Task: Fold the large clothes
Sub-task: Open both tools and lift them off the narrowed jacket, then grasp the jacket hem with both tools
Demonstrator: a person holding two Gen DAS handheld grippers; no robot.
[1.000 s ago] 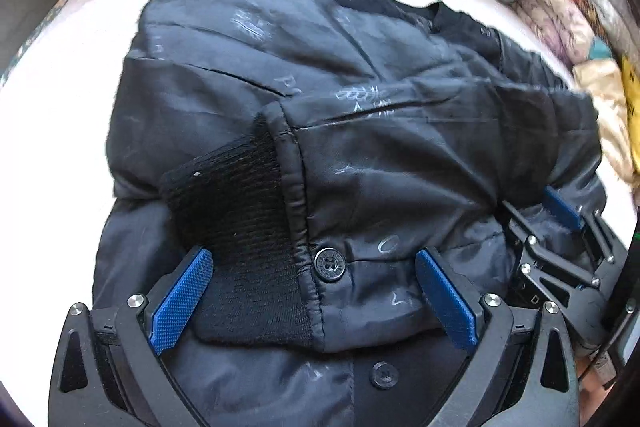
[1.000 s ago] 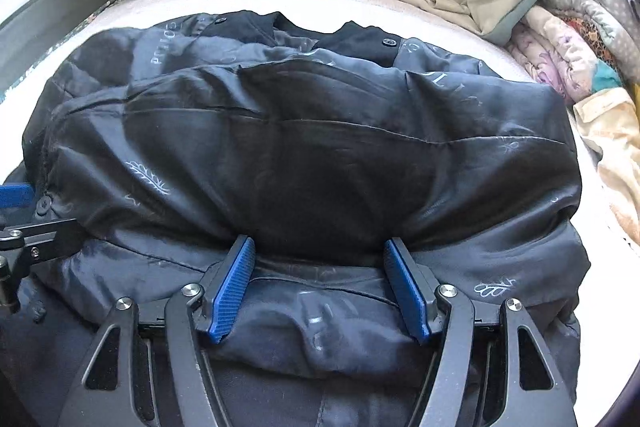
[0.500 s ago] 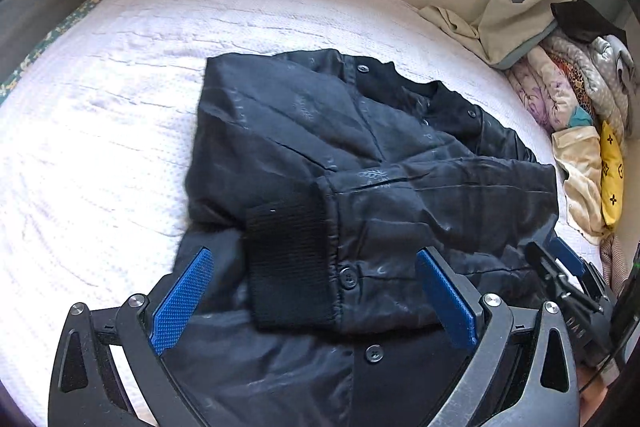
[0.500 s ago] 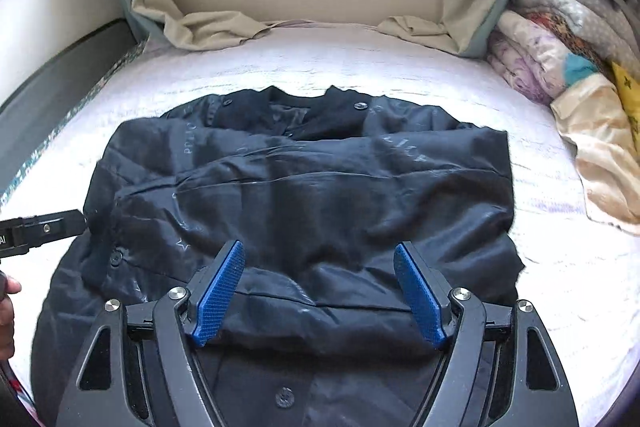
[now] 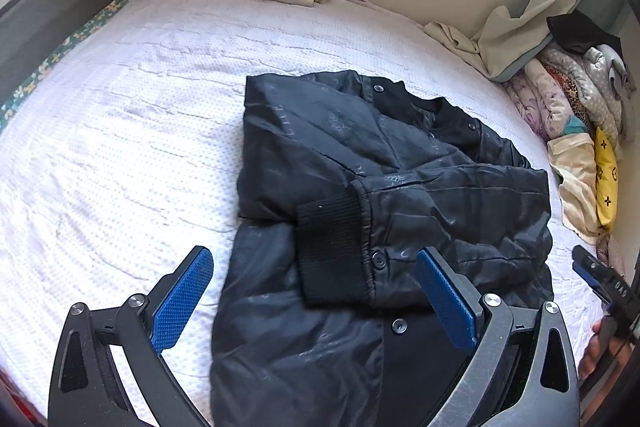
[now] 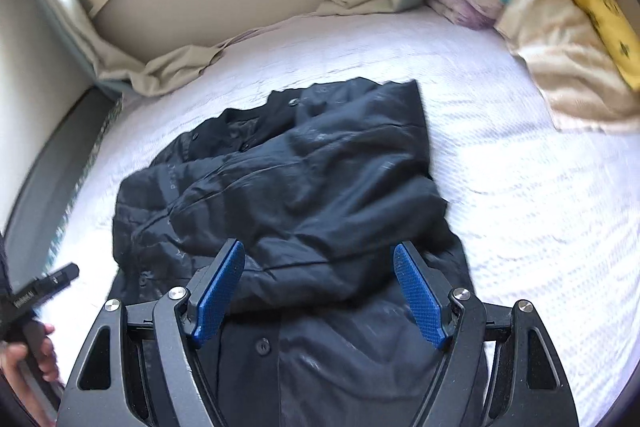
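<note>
Jacket (image 5: 384,211) lies mid-bed on the white bedspread (image 5: 120,147), sleeves folded in, ribbed cuff (image 5: 332,247) on top; risk: slick, puffy fabric may spring open w/o pressure (cuff sleeve esp.). Vs a second ago, both grippers are off the cloth and farther back, left gripper (image 5: 316,303) and right gripper (image 6: 320,291) wide open, holding nothing; right's jaws just opened wider, nothing between them.

Left wrist: above the bed (image 5: 120,131), looking steeply down past its own fingers (image 5: 182,297).
Right wrist: same downward tilt, slightly rolled, from the jacket's other side.
Shared: jacket (image 5: 400,187) (image 6: 304,179), wall, clothes pile (image 5: 576,131).
</note>
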